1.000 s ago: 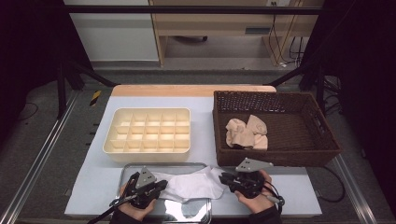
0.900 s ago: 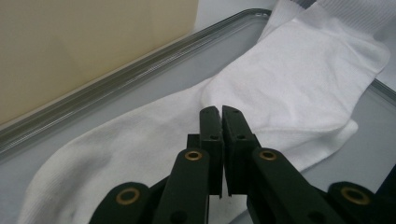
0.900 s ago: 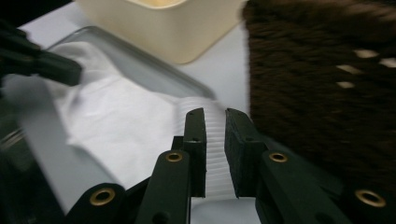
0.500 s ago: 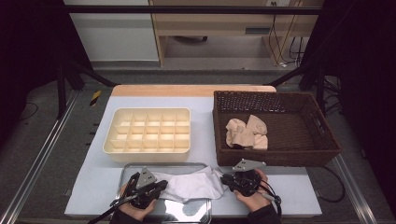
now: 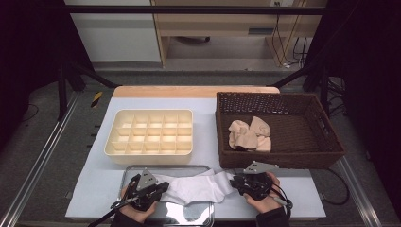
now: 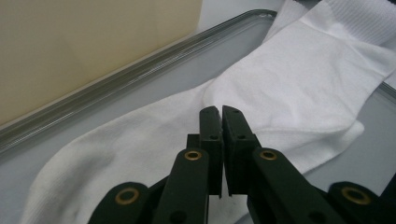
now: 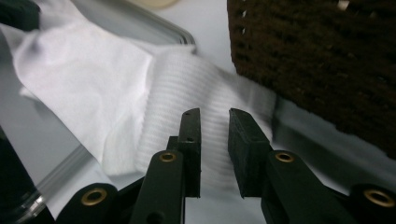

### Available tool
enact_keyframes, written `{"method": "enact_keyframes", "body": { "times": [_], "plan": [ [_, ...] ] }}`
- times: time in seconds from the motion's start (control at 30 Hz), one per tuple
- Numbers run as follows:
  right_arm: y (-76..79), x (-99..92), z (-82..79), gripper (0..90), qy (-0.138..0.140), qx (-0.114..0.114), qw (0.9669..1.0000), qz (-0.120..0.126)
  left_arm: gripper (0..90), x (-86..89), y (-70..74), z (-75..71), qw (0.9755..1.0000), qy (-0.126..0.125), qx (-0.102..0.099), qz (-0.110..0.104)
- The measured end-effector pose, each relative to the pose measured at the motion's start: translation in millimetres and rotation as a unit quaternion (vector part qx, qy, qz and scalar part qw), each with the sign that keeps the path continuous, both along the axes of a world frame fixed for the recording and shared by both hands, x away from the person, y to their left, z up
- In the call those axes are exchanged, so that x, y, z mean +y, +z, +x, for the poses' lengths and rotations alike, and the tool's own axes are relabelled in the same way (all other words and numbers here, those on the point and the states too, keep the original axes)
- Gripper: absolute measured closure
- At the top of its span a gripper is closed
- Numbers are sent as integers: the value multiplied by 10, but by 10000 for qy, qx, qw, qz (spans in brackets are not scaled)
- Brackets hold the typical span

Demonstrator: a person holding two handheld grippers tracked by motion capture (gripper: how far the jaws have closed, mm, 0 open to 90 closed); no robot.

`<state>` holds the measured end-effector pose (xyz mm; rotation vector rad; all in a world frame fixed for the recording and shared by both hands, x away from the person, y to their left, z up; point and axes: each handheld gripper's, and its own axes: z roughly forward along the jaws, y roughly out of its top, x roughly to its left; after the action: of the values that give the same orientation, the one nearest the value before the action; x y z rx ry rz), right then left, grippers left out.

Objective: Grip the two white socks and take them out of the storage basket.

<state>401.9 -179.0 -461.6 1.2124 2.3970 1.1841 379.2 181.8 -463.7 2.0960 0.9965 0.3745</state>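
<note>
A white sock [image 5: 194, 187] lies stretched across a shiny metal tray [image 5: 189, 213] at the table's near edge. My left gripper [image 5: 163, 187] is at the sock's left end. In the left gripper view its jaws [image 6: 221, 112] are shut, tips over the sock [image 6: 289, 79]; I see no fabric between them. My right gripper [image 5: 235, 182] is at the ribbed cuff, which hangs over the tray's right rim. In the right gripper view its jaws [image 7: 215, 114] have just been opening and stand apart above the cuff [image 7: 173, 88], pads not pressing on it.
A dark wicker basket [image 5: 283, 161] stands just beyond my right gripper and holds a few beige socks [image 5: 248, 135]. A cream divided organiser [image 5: 149, 113] sits behind the tray on the left. The table's front edge is right under both hands.
The right hand has shifted slightly at the sock's cuff. The left hand and the sock's left end look the same.
</note>
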Motion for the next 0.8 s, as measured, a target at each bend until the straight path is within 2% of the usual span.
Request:
{"method": "enact_keyframes", "body": {
  "times": [0.07,0.13,0.2,0.33,0.47,0.53,0.63,0.73,0.8],
  "plan": [
    [54,-50,6,757,-129,-142,9995,252,867,7,7,1,10000,2,-12,-15],
    [79,-117,21,769,-364,-293,9983,346,867,10,17,-1,10000,10,-22,-32],
    [40,-159,43,756,-573,-274,9978,198,867,22,45,-8,10000,14,-46,-86],
    [-73,-166,68,692,-639,-168,9978,-91,867,60,117,-31,9997,41,-149,-201],
    [-86,-166,58,688,-639,-185,9978,-84,866,114,161,-31,9995,112,-184,-213],
    [-98,-160,49,690,-610,-185,9979,-85,858,139,152,-12,9996,199,-146,-153],
    [-95,-141,35,685,-572,-187,9982,-74,762,148,112,15,9993,325,-157,-71],
    [-83,-130,20,676,-583,-227,9980,-11,639,137,100,26,9987,454,-203,-141],
    [-81,-125,8,669,-610,-259,9978,-13,596,125,87,36,9982,513,-207,-221]
  ]
}}
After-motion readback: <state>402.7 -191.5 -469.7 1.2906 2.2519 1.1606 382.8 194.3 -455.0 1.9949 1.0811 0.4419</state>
